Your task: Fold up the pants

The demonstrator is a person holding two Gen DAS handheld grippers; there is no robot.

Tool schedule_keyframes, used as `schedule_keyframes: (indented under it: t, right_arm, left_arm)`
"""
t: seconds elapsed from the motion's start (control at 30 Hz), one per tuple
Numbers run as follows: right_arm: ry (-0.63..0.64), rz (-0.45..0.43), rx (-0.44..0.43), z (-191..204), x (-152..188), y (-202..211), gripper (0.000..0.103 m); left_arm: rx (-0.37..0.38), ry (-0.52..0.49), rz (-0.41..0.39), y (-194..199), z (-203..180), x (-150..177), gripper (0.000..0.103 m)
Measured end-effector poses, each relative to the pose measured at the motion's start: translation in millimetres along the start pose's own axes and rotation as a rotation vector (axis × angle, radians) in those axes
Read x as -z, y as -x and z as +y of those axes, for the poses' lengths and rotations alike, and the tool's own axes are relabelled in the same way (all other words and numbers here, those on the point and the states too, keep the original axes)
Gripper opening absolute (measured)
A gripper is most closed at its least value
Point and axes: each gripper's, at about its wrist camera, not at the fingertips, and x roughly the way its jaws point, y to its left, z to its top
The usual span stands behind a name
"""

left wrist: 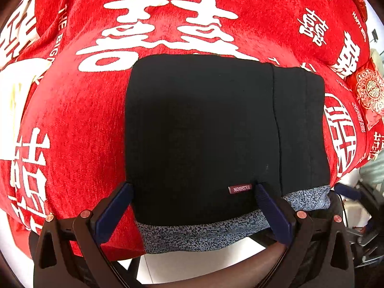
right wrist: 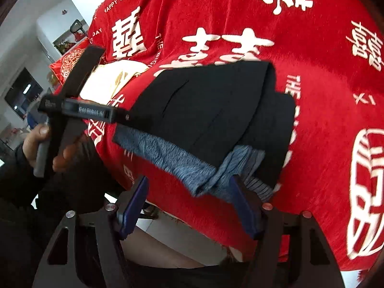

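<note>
Folded black pants (left wrist: pixel 201 129) lie on a red blanket (left wrist: pixel 79 120) printed with white characters, their grey speckled lining at the near edge. The left gripper (left wrist: pixel 193 192) stands wide open over that edge — gripping nothing. The right gripper (right wrist: pixel 189 187) — also open — hovers by the lining's corner, empty.
</note>
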Motion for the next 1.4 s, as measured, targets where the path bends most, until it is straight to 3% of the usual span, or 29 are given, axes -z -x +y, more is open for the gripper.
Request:
schedule_keyframes:
  t: [0.1,0.2,0.27,0.37,0.53,0.63,0.67,0.77,0.83,0.87,0.93,1.03,1.1,1.13,1.17,1.2,1.23,1.33,1.4]
  right_arm:
    - [-0.034,-0.022,-0.051,-3,-1,-9,0.067]
    - [-0.027,0.003,-0.045,-2,-6,-22,0.067]
    - [-0.038,0.007,-0.040,-3,-8,-25,0.054]
    - [-0.064,0.029,0.014,-7,-10,-25,0.039]
    - [-0.052,0.043,0.084,-2,-10,-26,0.039]
    - [-0.033,0.041,0.157,1,-8,-27,0.014]
    - [-0.033,0.045,0.177,1,-8,-27,0.010]
    - [-0.007,0.013,0.299,4,-10,-21,0.001]
    - [-0.027,0.062,0.401,-4,-11,-29,0.000]
    - [-0.040,0.080,0.386,-8,-11,-29,0.000]
    - [-0.067,0.033,0.312,-6,-14,-14,0.000]
    - [-0.005,-0.060,0.287,11,-28,9,0.002]
    - [0.044,-0.067,0.250,22,-39,5,0.008]
    - [0.047,-0.059,0.213,24,-44,-2,0.023]
    - [0.034,-0.038,0.171,24,-48,-14,0.057]
    - [0.021,-0.010,0.151,22,-47,-25,0.075]
    - [0.021,0.024,0.165,19,-46,-40,0.085]
    - [0.068,0.066,0.310,12,-36,-58,0.085]
    - [0.016,0.038,0.279,7,-35,-49,0.084]
  left_arm:
    - [-0.021,-0.025,-0.027,10,-5,3,0.103]
    - [-0.059,-0.060,-0.043,11,-11,3,0.103]
    - [-0.093,-0.068,-0.032,6,-13,4,0.103]
    - [-0.106,-0.079,-0.035,3,-14,7,0.103]
    - [-0.107,-0.070,-0.037,5,-14,4,0.103]
    - [-0.124,-0.087,-0.045,4,-16,5,0.103]
    - [-0.125,-0.093,-0.041,2,-17,5,0.103]
    - [-0.081,-0.074,-0.029,-8,-12,4,0.103]
    - [-0.069,-0.044,-0.011,-10,-8,3,0.103]
    - [-0.071,-0.045,-0.015,-8,-8,3,0.103]
    - [-0.093,-0.073,-0.050,1,-11,6,0.103]
    - [-0.096,-0.085,-0.045,-4,-12,8,0.103]
    - [-0.073,-0.063,-0.033,-8,-9,8,0.103]
    - [-0.064,-0.055,-0.033,-8,-7,8,0.103]
    - [-0.058,-0.049,-0.033,-7,-7,8,0.103]
    - [-0.050,-0.047,-0.028,-6,-5,9,0.103]
    - [-0.047,-0.046,-0.023,-6,-4,9,0.103]
    - [-0.040,-0.029,-0.020,-3,-1,10,0.103]
    - [-0.049,-0.030,-0.040,2,-2,11,0.103]
